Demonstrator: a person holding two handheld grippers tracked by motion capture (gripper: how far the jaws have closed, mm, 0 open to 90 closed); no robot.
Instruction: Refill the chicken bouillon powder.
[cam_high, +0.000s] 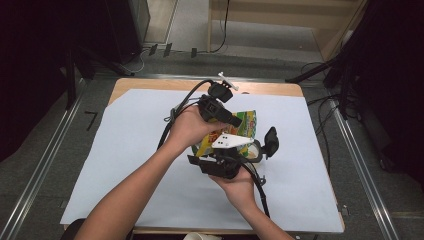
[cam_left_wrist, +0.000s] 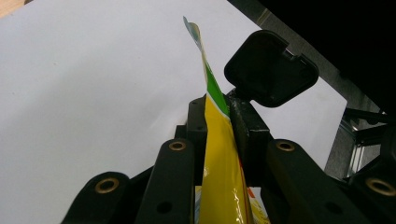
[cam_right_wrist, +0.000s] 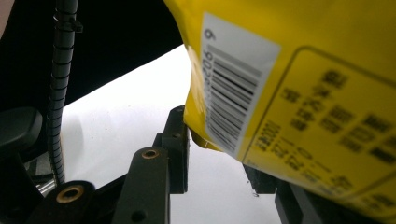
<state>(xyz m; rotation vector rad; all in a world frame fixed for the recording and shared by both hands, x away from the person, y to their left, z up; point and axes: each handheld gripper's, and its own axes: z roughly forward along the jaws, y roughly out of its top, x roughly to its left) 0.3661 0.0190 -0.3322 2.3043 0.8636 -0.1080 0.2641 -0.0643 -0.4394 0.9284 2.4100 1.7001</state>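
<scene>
both grippers (cam_high: 227, 120) (cam_high: 225, 160) close together, fingers closed

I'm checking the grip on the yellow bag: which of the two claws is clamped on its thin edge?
The left claw: its jaws pinch the yellow bag edge-on. The right claw stands open around the bag's barcode corner.

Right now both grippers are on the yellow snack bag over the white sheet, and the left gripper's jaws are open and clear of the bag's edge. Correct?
Not quite. The left gripper is not clear: the left gripper view shows its jaws shut on the edge of the yellow snack bag. The rest holds: the right gripper is also at the bag, above the white sheet.
</scene>
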